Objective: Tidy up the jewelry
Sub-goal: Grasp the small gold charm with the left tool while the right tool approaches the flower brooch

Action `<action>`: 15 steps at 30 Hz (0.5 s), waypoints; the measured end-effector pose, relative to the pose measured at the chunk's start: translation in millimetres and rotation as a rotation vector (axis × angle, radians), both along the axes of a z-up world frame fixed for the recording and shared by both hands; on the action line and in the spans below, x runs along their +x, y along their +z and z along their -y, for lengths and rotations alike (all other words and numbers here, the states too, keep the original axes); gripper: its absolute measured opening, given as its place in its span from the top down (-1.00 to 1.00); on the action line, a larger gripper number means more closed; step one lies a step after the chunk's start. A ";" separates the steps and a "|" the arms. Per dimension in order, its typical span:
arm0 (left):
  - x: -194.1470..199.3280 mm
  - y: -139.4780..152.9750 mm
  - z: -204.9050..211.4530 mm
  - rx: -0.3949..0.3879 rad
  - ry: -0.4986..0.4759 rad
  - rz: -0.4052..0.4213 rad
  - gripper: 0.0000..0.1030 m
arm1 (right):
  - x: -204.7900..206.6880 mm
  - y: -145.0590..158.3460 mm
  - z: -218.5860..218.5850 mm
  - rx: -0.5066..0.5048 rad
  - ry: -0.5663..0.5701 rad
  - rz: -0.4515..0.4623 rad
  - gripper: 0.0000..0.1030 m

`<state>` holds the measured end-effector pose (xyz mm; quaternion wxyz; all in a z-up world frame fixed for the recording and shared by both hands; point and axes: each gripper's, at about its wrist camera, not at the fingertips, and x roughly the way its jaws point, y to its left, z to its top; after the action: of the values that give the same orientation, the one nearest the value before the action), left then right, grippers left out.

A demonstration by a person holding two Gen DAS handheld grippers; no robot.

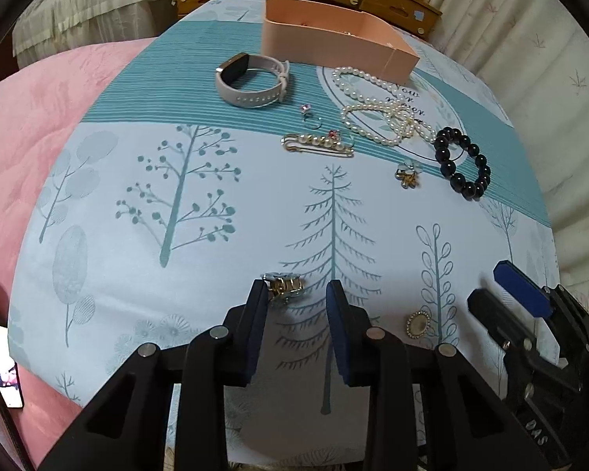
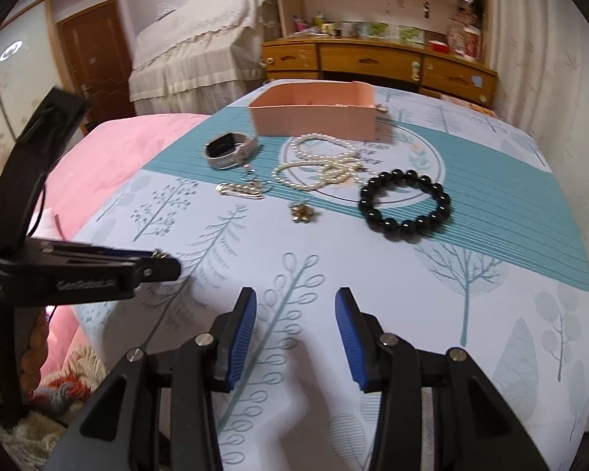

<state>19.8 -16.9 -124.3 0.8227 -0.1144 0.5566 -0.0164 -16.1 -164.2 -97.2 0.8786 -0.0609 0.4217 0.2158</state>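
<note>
My left gripper stands parted beside a gold earring; my right gripper open, empty; pink box, contents hidden, on tree-print cloth before a wooden dresser

Right gripper low in foreground, blue-padded fingers apart, nothing between them, only tree-print cloth of table below. Left gripper enters from left edge, side-on; small metallic piece at its tip, grip unclear. Farther back: black bead bracelet, pearl necklace in loose tangle, small gold flower charm, pearl pin, grey wristband. Pink box behind them. Pink blanket left of table.
</note>
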 end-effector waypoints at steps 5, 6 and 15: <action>1.7 -0.1 -1.0 -0.001 -0.012 0.024 0.53 | 0.0 0.4 -1.6 0.000 -0.003 -0.001 0.18; 1.6 -0.4 -2.1 -0.001 -0.013 0.026 0.65 | -0.1 0.3 -2.2 0.002 -0.004 -0.003 0.18; 1.6 -1.6 -10.3 -0.056 -0.019 0.051 0.66 | 3.0 -0.8 -5.5 0.003 -0.004 -0.017 0.18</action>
<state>21.4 -6.6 -126.0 0.8328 -0.1315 0.5360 -0.0429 -13.1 -158.6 -98.0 0.8754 -0.0567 0.4290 0.2153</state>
